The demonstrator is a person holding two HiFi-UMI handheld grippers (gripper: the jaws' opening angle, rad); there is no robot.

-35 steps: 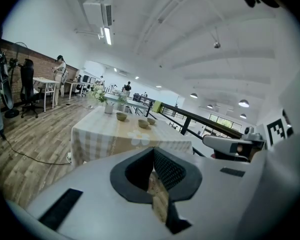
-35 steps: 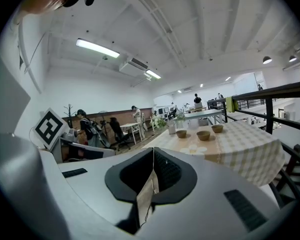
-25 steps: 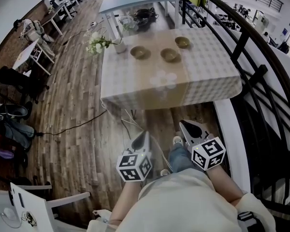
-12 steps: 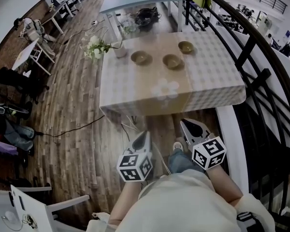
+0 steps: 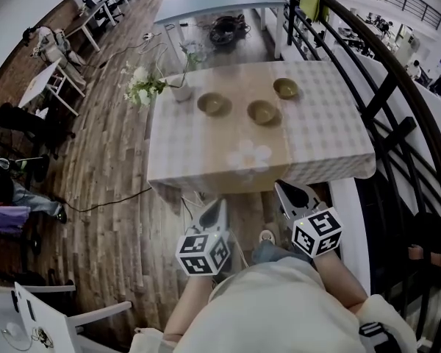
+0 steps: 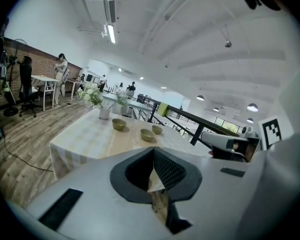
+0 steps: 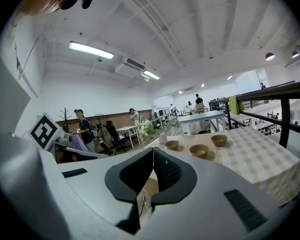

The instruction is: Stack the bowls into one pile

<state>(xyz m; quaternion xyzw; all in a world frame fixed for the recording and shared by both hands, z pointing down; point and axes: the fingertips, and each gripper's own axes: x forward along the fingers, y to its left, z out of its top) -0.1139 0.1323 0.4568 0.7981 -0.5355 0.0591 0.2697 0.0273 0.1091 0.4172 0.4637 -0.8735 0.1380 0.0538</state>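
Observation:
Three olive bowls stand apart in a row on the checked tablecloth: a left bowl (image 5: 212,104), a middle bowl (image 5: 262,112) and a right bowl (image 5: 285,88). They also show in the left gripper view as the left bowl (image 6: 119,124), middle bowl (image 6: 147,134) and right bowl (image 6: 157,129), and in the right gripper view at left bowl (image 7: 172,145), middle bowl (image 7: 199,151), right bowl (image 7: 219,140). My left gripper (image 5: 217,209) and right gripper (image 5: 286,193) are held near my body, short of the table's near edge, both shut and empty.
A vase of white flowers (image 5: 178,84) stands at the table's back left corner. A black railing (image 5: 386,134) runs along the right. A second table (image 5: 217,6) stands behind. Desks, chairs and people occupy the left of the room.
The table and bowls have drawn slightly closer and lower in the head view. Both grippers keep their place in front of my body.

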